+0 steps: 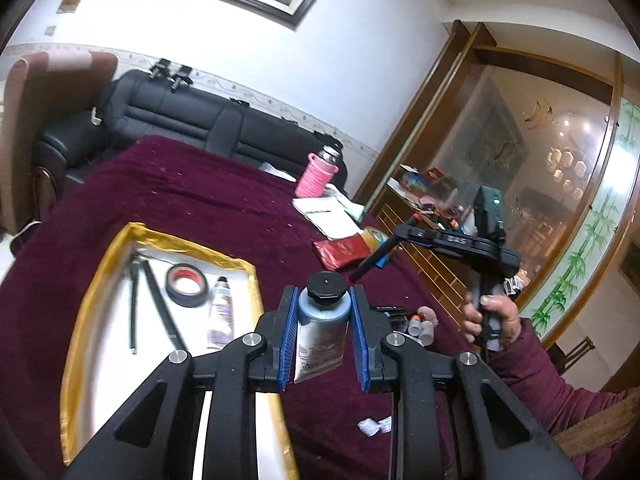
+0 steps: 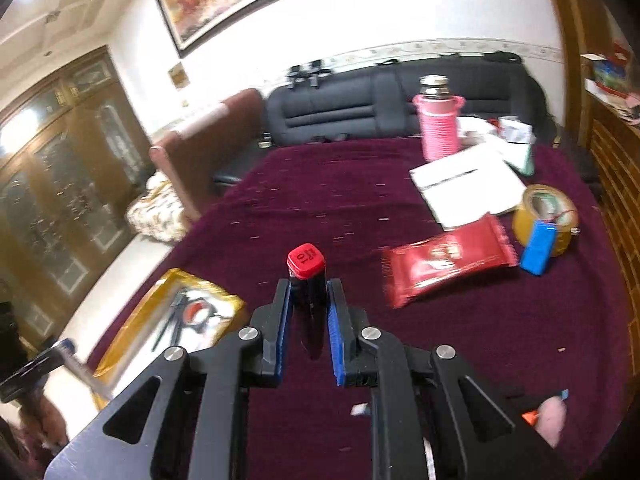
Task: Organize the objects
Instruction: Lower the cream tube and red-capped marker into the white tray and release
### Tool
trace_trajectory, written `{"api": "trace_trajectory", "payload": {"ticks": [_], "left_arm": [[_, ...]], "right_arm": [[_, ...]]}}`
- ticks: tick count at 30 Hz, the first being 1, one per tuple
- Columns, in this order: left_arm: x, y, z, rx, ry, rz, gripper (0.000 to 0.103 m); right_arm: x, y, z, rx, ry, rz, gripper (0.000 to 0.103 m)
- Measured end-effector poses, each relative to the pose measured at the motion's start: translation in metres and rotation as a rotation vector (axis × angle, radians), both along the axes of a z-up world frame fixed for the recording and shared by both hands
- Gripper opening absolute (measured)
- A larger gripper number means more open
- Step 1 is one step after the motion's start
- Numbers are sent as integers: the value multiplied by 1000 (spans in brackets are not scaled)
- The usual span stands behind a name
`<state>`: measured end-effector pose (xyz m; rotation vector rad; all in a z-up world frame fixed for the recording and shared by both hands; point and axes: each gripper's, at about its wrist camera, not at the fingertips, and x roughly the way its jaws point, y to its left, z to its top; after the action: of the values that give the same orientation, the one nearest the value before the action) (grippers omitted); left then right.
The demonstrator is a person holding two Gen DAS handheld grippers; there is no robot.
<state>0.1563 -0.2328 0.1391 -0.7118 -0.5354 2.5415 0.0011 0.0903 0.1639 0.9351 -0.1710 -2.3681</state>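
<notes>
— Saw what in the tray [image 1: 100, 280]?
— Sat ahead and to the left of the left gripper [image 1: 324, 300], edged in yellow tape, white inside. Held a roll of black tape [image 1: 187, 285], a small tube [image 1: 221, 312] just right of it, and two thin black rods [image 1: 148, 300] at the left. Lay flat, all of them, on the white floor.
— And the grippers?
— Left gripper clamped on a tube with a black screw cap [image 1: 323, 320], cap pointing away, blue pads pressed to both its sides. Right gripper [image 2: 308, 300] clenched on a slim dark stick with a red square cap [image 2: 306, 280], the cap standing just past the fingertips; had just been closing onto it. Both raised above the maroon cloth [image 2: 320, 200].
— Anything else in reach?
— Ahead and right of the right gripper: a red foil packet [image 2: 448, 266], then a yellowish tape roll [image 2: 546, 216] with a blue block [image 2: 538, 250] leaning on it. Farther on, white papers [image 2: 468, 186] and a flask in a pink knitted sleeve [image 2: 438, 130].
— Hard to make out?
— Small bottles [image 1: 420, 324] right of the left gripper's fingers, mostly hidden behind them; couldn't tell what kind. Tray's near end cut off by the gripper body. Print on the held tube unreadable. Blurred in the right view, the tray's contents.
</notes>
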Motion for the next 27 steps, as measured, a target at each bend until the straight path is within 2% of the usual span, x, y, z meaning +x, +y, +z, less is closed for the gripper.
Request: {"api": "trace_trajectory", "payload": {"ticks": [3, 7, 14, 20, 27], "left_arm": [[9, -16, -1, -20, -9, 27, 21], [15, -36, -9, -60, -60, 60, 21], [1, -58, -36, -148, -219, 56, 21], [-43, -60, -64, -192, -340, 49, 21], [-85, -56, -89, -220, -432, 63, 21]], "right_arm": [[17, -22, 5, -29, -10, 70, 15], [37, -57, 2, -62, -60, 181, 15], [58, -128, -35, -51, -202, 356, 15], [44, -177, -78, 12, -279, 362, 15], [23, -211, -95, 39, -302, 319, 15]]}}
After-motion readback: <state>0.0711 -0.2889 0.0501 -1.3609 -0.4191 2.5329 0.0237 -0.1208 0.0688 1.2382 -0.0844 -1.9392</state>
